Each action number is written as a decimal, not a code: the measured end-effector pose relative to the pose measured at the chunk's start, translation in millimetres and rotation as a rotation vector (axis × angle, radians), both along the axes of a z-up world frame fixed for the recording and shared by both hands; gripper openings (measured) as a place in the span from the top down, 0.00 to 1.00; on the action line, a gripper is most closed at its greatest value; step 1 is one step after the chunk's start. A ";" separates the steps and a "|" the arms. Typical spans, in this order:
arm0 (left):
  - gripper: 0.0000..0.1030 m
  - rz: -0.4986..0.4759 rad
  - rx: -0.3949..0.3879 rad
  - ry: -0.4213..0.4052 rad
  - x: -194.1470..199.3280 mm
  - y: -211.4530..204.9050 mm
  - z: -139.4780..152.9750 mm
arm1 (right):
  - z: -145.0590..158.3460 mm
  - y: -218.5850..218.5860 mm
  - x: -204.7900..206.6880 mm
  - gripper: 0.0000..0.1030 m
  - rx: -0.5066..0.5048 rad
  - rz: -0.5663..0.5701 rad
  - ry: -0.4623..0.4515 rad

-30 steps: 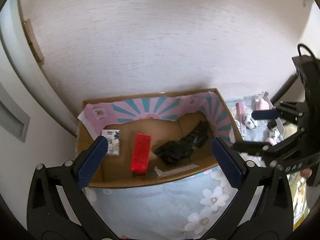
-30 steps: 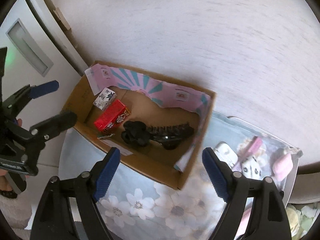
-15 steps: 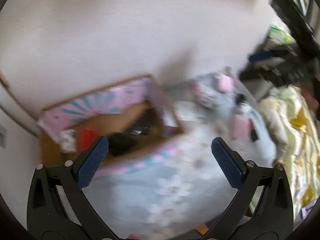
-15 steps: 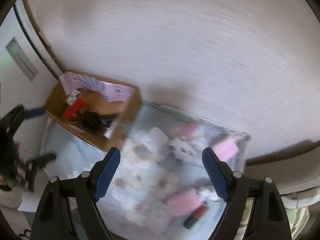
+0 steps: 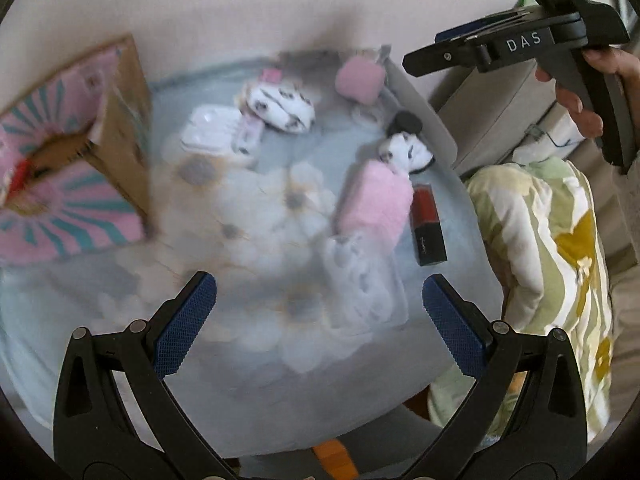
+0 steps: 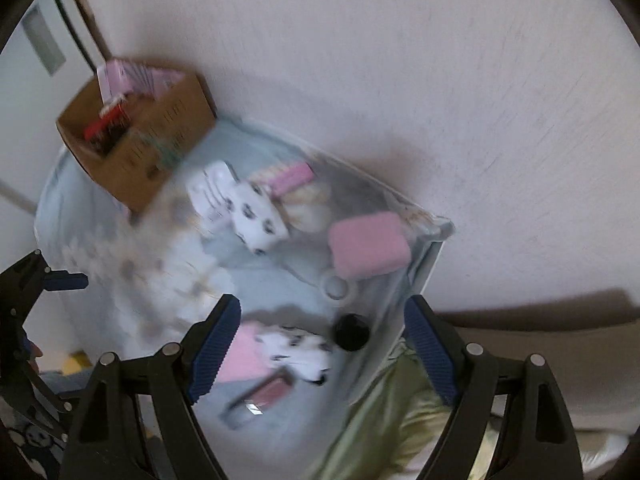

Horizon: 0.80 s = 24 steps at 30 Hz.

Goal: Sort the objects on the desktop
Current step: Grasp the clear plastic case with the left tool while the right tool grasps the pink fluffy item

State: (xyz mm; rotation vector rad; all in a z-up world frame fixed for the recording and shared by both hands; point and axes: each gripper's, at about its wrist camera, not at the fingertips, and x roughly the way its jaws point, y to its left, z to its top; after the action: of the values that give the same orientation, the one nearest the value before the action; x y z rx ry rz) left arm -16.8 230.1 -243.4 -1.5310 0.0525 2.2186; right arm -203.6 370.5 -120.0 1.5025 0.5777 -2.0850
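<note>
Nearest to me, the left gripper [image 5: 320, 312] hung above the near edge of the table with its blue-padded fingers spread wide and nothing between them. The right gripper [image 6: 322, 344] was just as wide and just as empty, poised over the table's right end; seen from the left side, it was gripped in a bare hand [image 5: 592, 92].

Below them lay the pale blue flowered tablecloth [image 5: 248, 216], much of it blurred. On its right part a red and black box [image 5: 427, 224] lay flat, just beside a fluffy pink bundle [image 5: 376, 200]. Touching that bundle on its far side was a white item with black spots [image 5: 406, 152], and a small black round thing [image 5: 408, 122] sat close behind it. Off the table's right edge hung a green and yellow patterned blanket [image 5: 552, 248].

Further back, a second spotted white item [image 5: 280, 102] lay near a white plastic case [image 5: 210, 130], with a narrow pink and white piece [image 5: 250, 136] between them. A pink pouch [image 5: 360, 78] rested near the far right corner.

Farthest left, against the wall [image 6: 360, 60], stood the cardboard box [image 6: 160, 148] with its pink and teal striped lining [image 5: 60, 120]. Something red [image 6: 104, 122] showed inside it, too smeared to identify.
</note>
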 end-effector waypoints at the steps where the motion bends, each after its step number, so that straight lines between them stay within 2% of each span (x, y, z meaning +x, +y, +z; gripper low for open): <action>1: 0.00 0.008 -0.003 -0.006 0.0 3.8 -5.1 | -8.6 3.7 -4.8 0.21 0.002 0.017 -0.006; 6: 0.00 0.068 -0.028 -0.055 -5.2 19.5 -33.9 | -38.6 11.2 -27.2 0.21 -0.006 0.062 -0.034; 12: 0.00 0.108 -0.053 -0.081 -8.6 24.7 -53.3 | -62.6 11.7 -48.5 0.21 -0.042 0.107 -0.062; 24: 0.02 0.136 0.001 -0.093 -6.8 22.1 -62.4 | -87.9 8.3 -76.4 0.21 -0.042 0.103 -0.077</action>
State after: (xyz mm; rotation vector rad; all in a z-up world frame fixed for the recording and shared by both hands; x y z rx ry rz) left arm -23.6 252.2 -305.7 -1.6810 -0.0840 2.2462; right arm -280.0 378.7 -208.0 1.4908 0.5665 -1.9407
